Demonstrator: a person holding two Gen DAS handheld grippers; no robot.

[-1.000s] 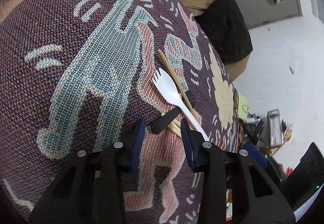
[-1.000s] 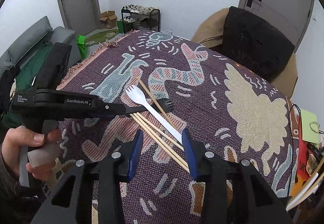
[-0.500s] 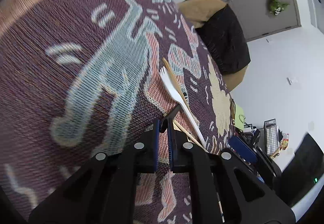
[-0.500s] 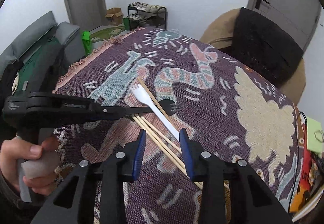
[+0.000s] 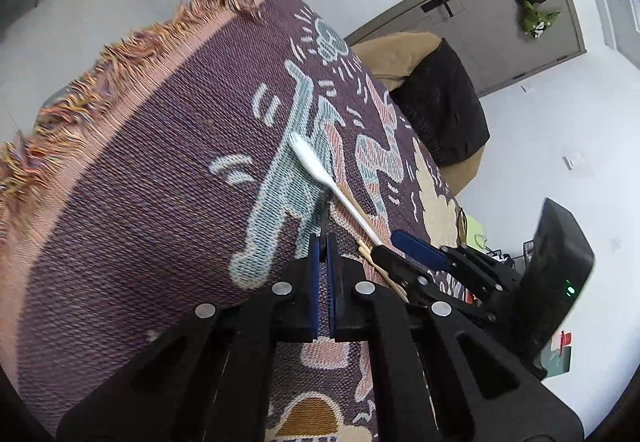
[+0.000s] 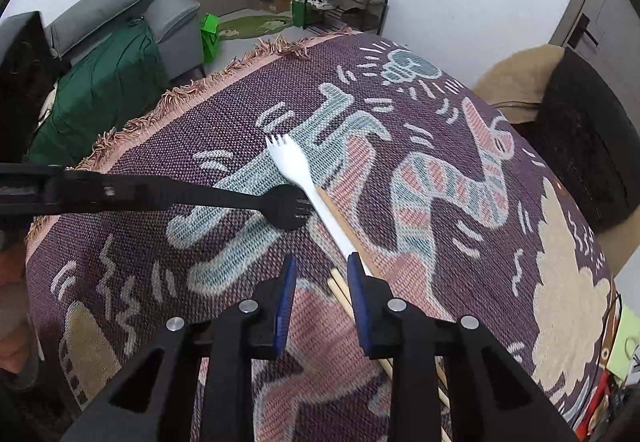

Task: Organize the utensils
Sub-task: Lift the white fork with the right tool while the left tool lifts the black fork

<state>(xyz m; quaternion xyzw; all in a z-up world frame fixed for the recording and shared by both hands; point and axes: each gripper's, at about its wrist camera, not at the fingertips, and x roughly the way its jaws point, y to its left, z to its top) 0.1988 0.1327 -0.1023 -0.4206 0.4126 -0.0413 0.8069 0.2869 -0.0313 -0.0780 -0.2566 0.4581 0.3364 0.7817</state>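
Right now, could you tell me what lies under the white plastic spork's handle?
A bundle of light wooden chopsticks lies under the white plastic spork, on the patterned woven cloth. The right gripper hides their crossing and their count.

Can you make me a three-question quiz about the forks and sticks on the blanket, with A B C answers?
1. Where is the white fork?
A. on the blanket
B. on the sofa
C. on the floor

2. What colour is the fork in the left gripper?
A. white
B. black
C. green

3. How is the right gripper?
A. shut on the white fork
B. shut on a stick
C. open

Answers: 1 A, it lies flat on the weave beside the wooden sticks. 2 B, the black fork sticks out of it. 3 C, a gap shows between its fingers.
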